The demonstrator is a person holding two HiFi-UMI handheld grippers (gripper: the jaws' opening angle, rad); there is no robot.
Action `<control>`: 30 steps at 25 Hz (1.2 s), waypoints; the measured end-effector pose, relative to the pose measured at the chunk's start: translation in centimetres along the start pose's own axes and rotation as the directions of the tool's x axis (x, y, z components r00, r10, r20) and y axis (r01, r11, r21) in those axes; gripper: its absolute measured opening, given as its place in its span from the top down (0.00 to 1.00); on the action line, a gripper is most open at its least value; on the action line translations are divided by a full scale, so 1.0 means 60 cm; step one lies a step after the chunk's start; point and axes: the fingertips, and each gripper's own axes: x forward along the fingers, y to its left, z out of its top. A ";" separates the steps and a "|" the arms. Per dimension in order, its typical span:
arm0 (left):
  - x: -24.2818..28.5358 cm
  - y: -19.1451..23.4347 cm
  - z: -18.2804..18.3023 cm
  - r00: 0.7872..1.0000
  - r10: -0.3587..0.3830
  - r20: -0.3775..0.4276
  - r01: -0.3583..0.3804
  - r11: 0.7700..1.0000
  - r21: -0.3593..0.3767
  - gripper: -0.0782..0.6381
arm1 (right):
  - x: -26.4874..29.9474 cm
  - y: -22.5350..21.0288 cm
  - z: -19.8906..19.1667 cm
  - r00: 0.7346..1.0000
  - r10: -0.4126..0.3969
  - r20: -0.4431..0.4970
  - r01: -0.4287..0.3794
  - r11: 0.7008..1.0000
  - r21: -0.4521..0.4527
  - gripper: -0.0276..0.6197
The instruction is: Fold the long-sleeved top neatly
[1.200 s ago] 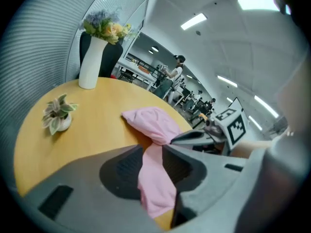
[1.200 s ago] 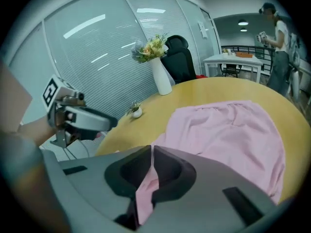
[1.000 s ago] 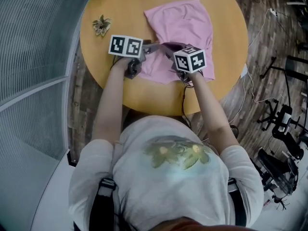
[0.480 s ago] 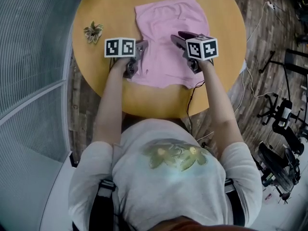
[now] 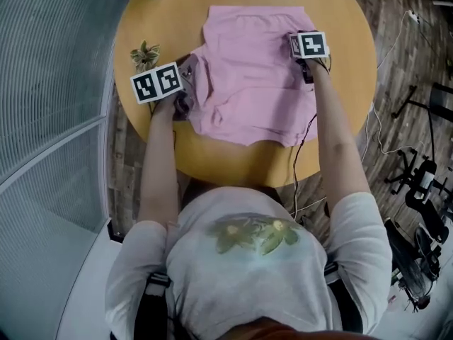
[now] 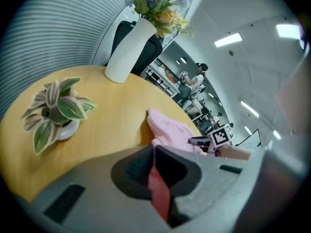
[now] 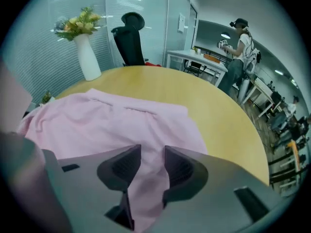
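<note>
Left gripper jaws are clamped on the pink top's left edge. Right gripper jaws have just been opening and stand apart, loose cloth between them. The top lies on the counter, plant beside it.

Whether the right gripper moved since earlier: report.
Yes. The right gripper moved toward the far right edge of the round wooden table; its jaws just opened, pink long-sleeved top between them.
</note>
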 end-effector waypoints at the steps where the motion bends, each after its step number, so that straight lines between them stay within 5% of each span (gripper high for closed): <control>1: -0.001 0.003 0.006 1.000 0.017 0.009 -0.017 1.000 0.013 0.87 | 0.005 -0.015 -0.006 1.000 -0.018 -0.009 0.018 1.000 0.015 0.70; 6: -0.019 0.027 0.049 0.989 0.107 0.104 -0.114 0.992 0.055 0.87 | -0.001 -0.115 -0.036 0.986 -0.167 -0.014 0.166 0.968 0.188 0.70; 10: -0.051 0.034 0.111 0.953 0.156 0.258 -0.174 0.984 0.049 0.87 | -0.022 -0.198 -0.077 0.968 -0.246 -0.050 0.250 0.932 0.264 0.70; 16: -0.074 -0.018 0.170 0.909 0.115 0.401 -0.195 0.967 0.165 0.87 | -0.083 -0.157 -0.050 0.976 -0.148 0.161 0.101 0.957 0.271 0.69; 19: -0.077 -0.111 0.158 0.887 0.083 0.455 -0.245 0.918 0.311 0.87 | -0.122 -0.101 -0.044 0.970 -0.061 0.237 -0.001 0.968 0.249 0.69; 22: -0.073 -0.221 0.090 0.867 0.070 0.493 -0.325 0.829 0.455 0.87 | -0.161 -0.055 -0.062 0.959 -0.003 0.282 -0.073 0.963 0.261 0.69; 24: -0.049 -0.291 0.006 0.895 0.026 0.446 -0.297 0.781 0.550 0.87 | -0.184 -0.031 -0.084 0.953 0.027 0.301 -0.116 0.953 0.282 0.69; 25: -0.028 -0.322 -0.052 0.927 -0.004 0.375 -0.239 0.763 0.600 0.87 | -0.194 -0.021 -0.099 0.952 0.038 0.304 -0.132 0.947 0.294 0.69; 27: 0.023 -0.360 -0.192 0.990 -0.041 0.135 -0.062 0.729 0.682 0.83 | -0.209 -0.006 -0.142 0.956 0.057 0.287 -0.153 0.934 0.322 0.69; 30: 0.054 -0.354 -0.352 0.989 -0.010 -0.149 0.114 0.695 0.710 0.73 | -0.217 0.030 -0.209 0.961 0.124 0.248 -0.212 0.906 0.366 0.69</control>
